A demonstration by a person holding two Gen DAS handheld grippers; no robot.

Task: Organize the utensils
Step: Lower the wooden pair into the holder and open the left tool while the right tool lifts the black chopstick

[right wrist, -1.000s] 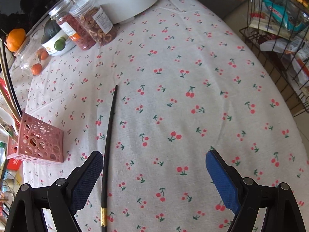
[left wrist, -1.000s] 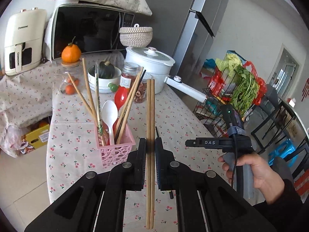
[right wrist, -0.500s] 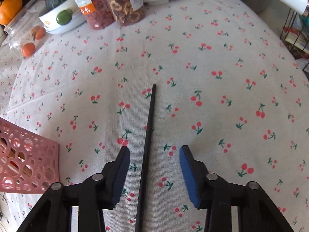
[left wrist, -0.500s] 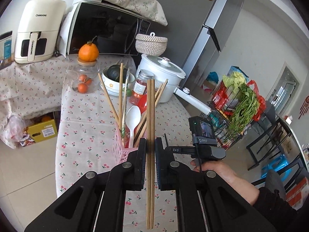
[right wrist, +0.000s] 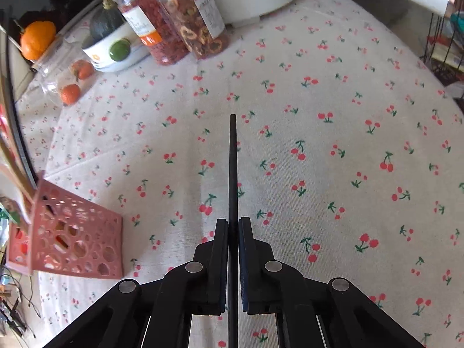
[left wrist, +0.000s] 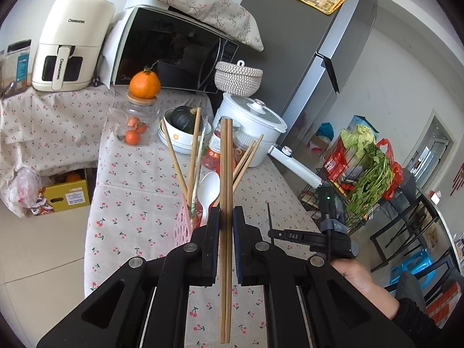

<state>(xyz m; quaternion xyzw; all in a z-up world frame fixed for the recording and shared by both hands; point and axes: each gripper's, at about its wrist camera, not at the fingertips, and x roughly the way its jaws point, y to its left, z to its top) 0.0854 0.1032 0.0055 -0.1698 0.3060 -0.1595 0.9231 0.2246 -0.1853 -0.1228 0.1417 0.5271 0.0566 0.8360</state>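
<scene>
The step in hand is picking up: the right gripper (right wrist: 233, 223) has its jaws pinched on a black chopstick (right wrist: 233, 162) that lies flat on the cherry-print table (right wrist: 333, 145), while the left gripper (left wrist: 225, 217) is clamped on a pair of wooden chopsticks (left wrist: 225, 174) held in the air, pointing away from the camera. The pink basket (right wrist: 72, 232), already stocked with chopsticks and a white spoon (left wrist: 209, 188), stands just to the left of the black chopstick. Next, I judge, each hand must lift its load, tip it upright and lower it into the basket without knocking the utensils already leaning there; the thin black stick could twist in the pads. The left view shows the basket's contents, the person's hand (left wrist: 356, 275) on the right gripper's handle, and the microwave and fridge behind; the right view shows none of that, but gives the grip on the black chopstick and the jars (right wrist: 174, 29) close up.
</scene>
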